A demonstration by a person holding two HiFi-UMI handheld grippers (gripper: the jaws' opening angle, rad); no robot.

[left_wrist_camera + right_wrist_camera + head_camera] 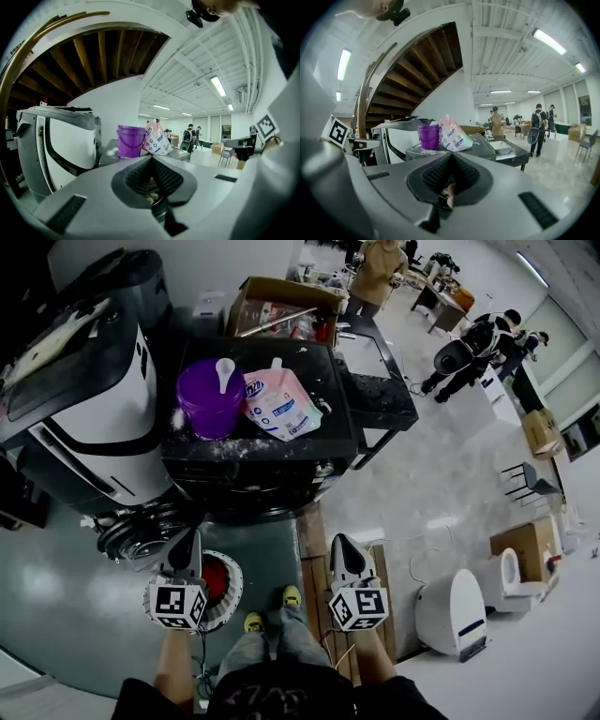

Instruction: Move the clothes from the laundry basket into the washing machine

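Observation:
A white round laundry basket (231, 602) stands on the floor by the person's feet, with red clothes (216, 579) in it. The dark washing machine (253, 486) is straight ahead, and its round door (139, 532) hangs open at the lower left. My left gripper (187, 540) is shut and empty above the basket. My right gripper (337, 543) is also shut and empty, to the right over wooden slats. In both gripper views the jaws (151, 157) (451, 155) meet and point level at the machine's top (483, 145).
A purple bucket (210, 397) and a pink detergent bag (279, 405) sit on the machine's top. A big white and black appliance (84, 409) stands to the left. A dark table (380, 381) and people are behind, and a white device (455, 610) is at the right.

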